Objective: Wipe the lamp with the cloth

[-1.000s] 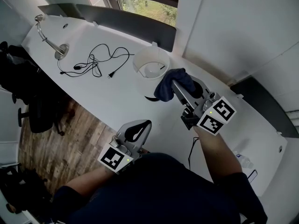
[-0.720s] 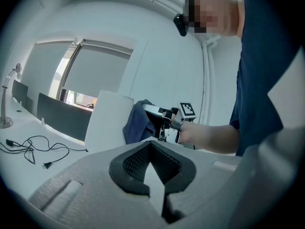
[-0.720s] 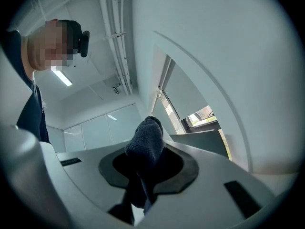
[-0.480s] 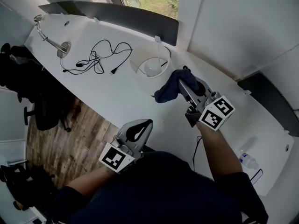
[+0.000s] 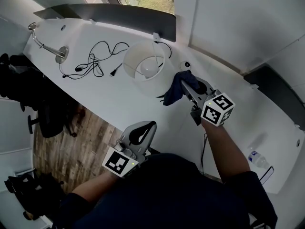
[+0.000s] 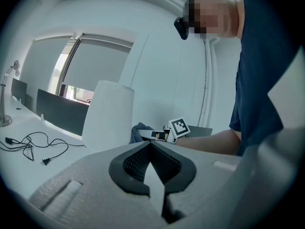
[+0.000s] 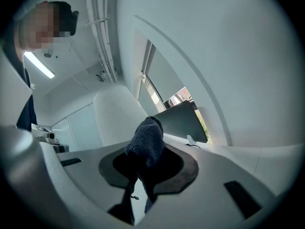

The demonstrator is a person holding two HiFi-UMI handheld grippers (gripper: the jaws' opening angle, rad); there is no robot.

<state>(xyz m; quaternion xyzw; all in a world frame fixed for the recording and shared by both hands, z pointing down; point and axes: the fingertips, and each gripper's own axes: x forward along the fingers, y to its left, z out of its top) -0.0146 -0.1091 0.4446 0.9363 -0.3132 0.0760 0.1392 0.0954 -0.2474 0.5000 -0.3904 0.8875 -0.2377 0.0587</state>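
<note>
A white lamp [image 5: 144,68] with a round shade stands on the long white desk [image 5: 119,104]. My right gripper [image 5: 183,83] is shut on a dark blue cloth [image 5: 175,88], held just right of the shade. In the right gripper view the cloth [image 7: 145,140] bulges from between the jaws, with the lamp shade [image 7: 119,116] close behind it. My left gripper [image 5: 143,130] hangs at the desk's near edge, shut and empty. The left gripper view shows the lamp shade [image 6: 108,114] ahead, with the cloth [image 6: 141,130] beside it.
A black power cable [image 5: 97,61] lies coiled on the desk left of the lamp. A chrome desk lamp [image 5: 47,46] stands at the far left. Dark divider panels [image 5: 119,13] line the back edge. A water bottle [image 5: 259,159] lies at the right. Wooden floor [image 5: 62,147] shows below.
My right gripper has carried the cloth a little up and toward the lamp shade. The head view has shifted, so the lamp sits further left. My left gripper has stayed still.
</note>
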